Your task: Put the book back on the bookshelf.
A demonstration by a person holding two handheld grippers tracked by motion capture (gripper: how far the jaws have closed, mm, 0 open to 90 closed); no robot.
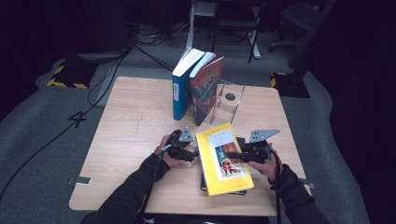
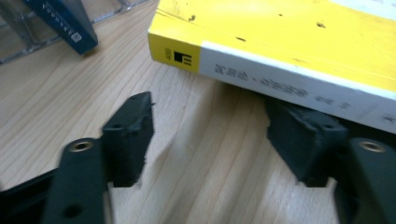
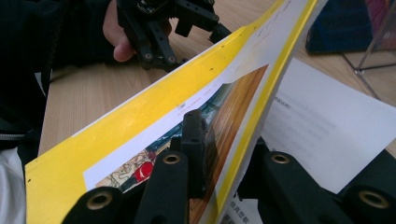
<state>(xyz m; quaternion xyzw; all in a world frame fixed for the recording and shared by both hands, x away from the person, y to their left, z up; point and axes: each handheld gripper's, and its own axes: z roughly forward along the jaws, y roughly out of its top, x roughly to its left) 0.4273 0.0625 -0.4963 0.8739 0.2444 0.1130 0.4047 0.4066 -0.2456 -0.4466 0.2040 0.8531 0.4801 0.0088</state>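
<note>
A yellow paperback [image 1: 223,158] lies tilted near the table's front edge, on top of a darker book [image 1: 203,181]. My right gripper [image 1: 237,155] comes in from the right and is shut on the yellow book's edge; in the right gripper view one jaw presses on the cover [image 3: 140,116] and the other sits beneath it [image 3: 224,137]. My left gripper [image 1: 189,153] is at the book's left side, open. In the left gripper view its jaws [image 2: 210,112] stand apart over bare wood, the right one tucked just under the white and yellow spine [image 2: 280,70].
A blue book [image 1: 182,88] and a red-covered book [image 1: 206,91] lean upright against a clear acrylic stand [image 1: 229,101] at the table's far middle. The wooden table [image 1: 135,121] has open surface on the left. A white page [image 3: 327,126] shows beneath the yellow book.
</note>
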